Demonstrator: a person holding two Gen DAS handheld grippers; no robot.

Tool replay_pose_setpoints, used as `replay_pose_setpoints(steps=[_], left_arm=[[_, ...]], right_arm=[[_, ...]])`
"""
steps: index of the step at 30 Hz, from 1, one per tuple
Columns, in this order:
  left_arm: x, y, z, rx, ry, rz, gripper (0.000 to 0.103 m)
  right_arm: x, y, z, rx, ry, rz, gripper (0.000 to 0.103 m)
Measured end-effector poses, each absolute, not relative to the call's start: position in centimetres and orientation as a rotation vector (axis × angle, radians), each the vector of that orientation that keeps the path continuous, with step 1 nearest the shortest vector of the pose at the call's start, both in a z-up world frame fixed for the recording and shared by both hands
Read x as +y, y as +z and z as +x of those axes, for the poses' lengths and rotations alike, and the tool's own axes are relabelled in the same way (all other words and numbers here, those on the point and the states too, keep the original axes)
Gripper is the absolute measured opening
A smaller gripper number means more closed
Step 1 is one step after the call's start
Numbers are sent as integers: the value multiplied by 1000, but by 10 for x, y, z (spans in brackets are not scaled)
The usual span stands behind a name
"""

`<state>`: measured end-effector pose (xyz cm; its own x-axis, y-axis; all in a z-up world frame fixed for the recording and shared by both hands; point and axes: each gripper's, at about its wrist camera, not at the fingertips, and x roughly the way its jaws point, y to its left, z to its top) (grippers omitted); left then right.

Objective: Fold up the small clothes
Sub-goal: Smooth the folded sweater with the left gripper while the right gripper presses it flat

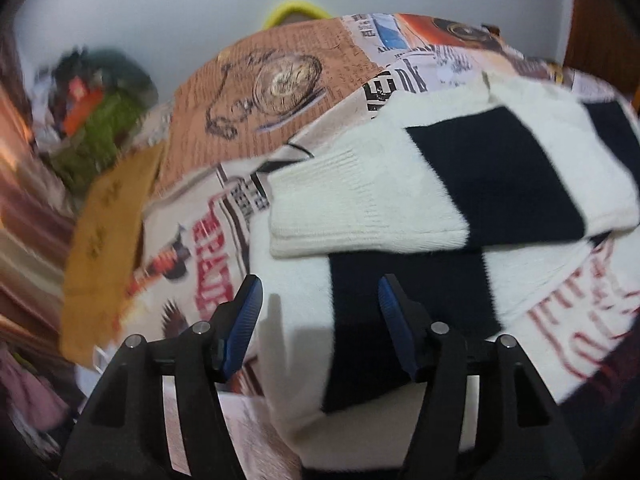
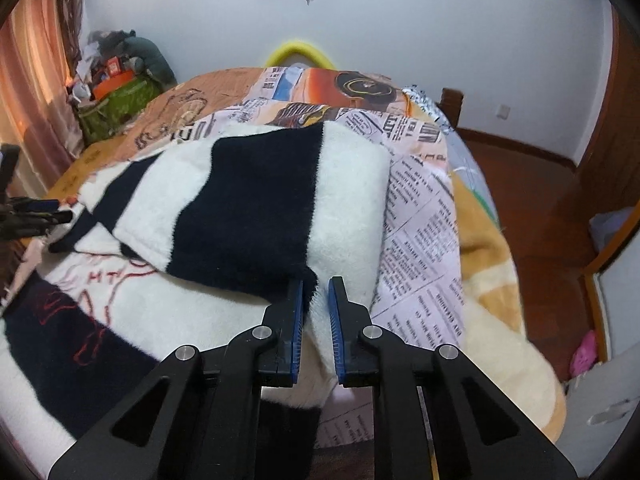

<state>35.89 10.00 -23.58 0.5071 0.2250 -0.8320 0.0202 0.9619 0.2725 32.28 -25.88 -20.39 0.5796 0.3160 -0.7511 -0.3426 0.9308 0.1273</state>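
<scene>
A black-and-white striped sweater (image 2: 256, 200) lies across a bed covered with a newspaper-print sheet (image 2: 420, 232), one part folded over the rest so that a ribbed cream cuff (image 1: 340, 204) rests on top of the lower layer. The right gripper (image 2: 314, 284) has its blue pads pinched together on the near edge of the sweater's folded flap, a fold of cream and black cloth caught between them. To the right of the sweater the sheet shows bare up to a yellow-and-cream blanket (image 2: 488, 264) at the bed's side, and beyond that lies open wooden floor (image 2: 532, 184). The left gripper (image 1: 320, 292) has its jaws apart above the sweater's lower layer, one finger over cream cloth and the other over a black stripe; the pads press on nothing. Left of the sweater, bare printed sheet runs to the bed's edge, where a mustard cloth (image 1: 104, 264) hangs down. Past the sweater's far edge the sheet continues free toward a yellow hoop (image 2: 300, 54) against the wall.
</scene>
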Motion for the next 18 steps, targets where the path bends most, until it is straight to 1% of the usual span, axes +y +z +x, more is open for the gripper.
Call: replay_pose_setpoints(steps=[4, 7, 8, 9, 10, 13, 15, 18], left_arm=[[87, -255, 374, 1052, 92, 388, 63], [80, -261, 385, 1033, 82, 431, 62], [79, -261, 388, 1025, 72, 434, 60], [77, -260, 390, 1024, 51, 422, 48], [76, -260, 393, 1027, 24, 404, 34], [70, -255, 392, 1005, -3, 395, 14], [68, -247, 388, 984, -11, 367, 9], [70, -227, 377, 942, -25, 308, 7]], right_arm=[[-265, -201, 321, 901, 397, 19, 19], [-267, -200, 319, 909, 394, 34, 28], [-268, -199, 318, 907, 395, 41, 32], [-268, -199, 317, 906, 394, 45, 34], [-268, -198, 316, 905, 390, 47, 35], [-267, -196, 316, 902, 388, 57, 36], [-266, -192, 316, 890, 389, 60, 36], [-264, -185, 317, 867, 393, 62, 36]])
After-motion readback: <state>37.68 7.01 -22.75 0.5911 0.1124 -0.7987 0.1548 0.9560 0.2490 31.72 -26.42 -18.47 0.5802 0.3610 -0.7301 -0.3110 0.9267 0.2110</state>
